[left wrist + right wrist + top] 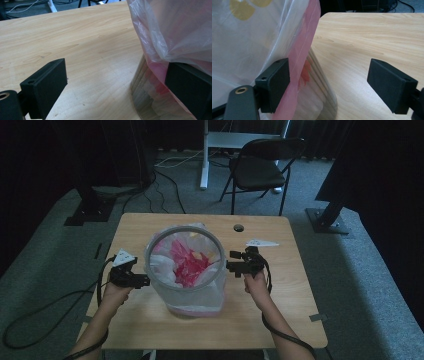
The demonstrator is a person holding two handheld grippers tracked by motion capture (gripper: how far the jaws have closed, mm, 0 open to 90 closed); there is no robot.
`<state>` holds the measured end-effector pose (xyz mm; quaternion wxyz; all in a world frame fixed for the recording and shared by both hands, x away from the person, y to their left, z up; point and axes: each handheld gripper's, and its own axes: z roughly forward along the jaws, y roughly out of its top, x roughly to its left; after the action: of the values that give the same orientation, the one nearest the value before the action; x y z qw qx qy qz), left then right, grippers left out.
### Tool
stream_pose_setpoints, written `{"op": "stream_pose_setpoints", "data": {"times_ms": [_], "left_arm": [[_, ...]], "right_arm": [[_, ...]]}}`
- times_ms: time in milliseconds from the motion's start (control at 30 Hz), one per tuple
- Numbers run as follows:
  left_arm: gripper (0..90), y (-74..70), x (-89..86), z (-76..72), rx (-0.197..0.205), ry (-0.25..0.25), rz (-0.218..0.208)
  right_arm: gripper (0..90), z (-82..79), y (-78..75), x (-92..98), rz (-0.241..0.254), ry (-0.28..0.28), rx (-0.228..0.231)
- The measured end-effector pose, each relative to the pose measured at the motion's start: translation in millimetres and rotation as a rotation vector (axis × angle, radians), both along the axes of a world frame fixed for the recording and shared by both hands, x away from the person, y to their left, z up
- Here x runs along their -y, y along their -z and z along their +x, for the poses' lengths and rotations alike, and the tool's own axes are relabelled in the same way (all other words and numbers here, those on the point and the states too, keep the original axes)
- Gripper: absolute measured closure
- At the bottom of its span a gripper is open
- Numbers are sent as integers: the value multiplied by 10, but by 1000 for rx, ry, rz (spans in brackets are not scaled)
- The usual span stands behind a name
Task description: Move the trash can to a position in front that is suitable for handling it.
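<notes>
The left gripper [142,281] and right gripper [231,265] stood wide open and held nothing, one on each side of the clear ribbed plastic bin [186,292] lined with a thin pink-and-white plastic bag [187,262] on the pale wooden table [280,285]. On each, the finger nearer the bin lay against the bag's overhanging skirt [160,47], the other finger over bare table. Closing from here would likely pinch only loose film, which could tear or slip and drag the light bin sideways.
</notes>
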<state>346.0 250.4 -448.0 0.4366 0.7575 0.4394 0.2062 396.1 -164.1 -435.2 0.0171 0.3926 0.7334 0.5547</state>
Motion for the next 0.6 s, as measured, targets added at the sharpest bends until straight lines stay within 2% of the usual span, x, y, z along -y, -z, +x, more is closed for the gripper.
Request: {"op": "stream_pose_setpoints", "data": {"times_ms": [133,300,500,600], "left_arm": [[40,2,-2,-95,4,8,2],[40,4,-7,-191,2,16,3],[46,-14,24,-309,13,18,29],[46,-9,26,-356,15,23,27]], "right_arm": [[175,-111,23,11,21,-8,-7],[175,-248,22,11,17,-14,10],[175,-353,34,34,24,-27,11],[175,-412,42,46,29,-28,12]]}}
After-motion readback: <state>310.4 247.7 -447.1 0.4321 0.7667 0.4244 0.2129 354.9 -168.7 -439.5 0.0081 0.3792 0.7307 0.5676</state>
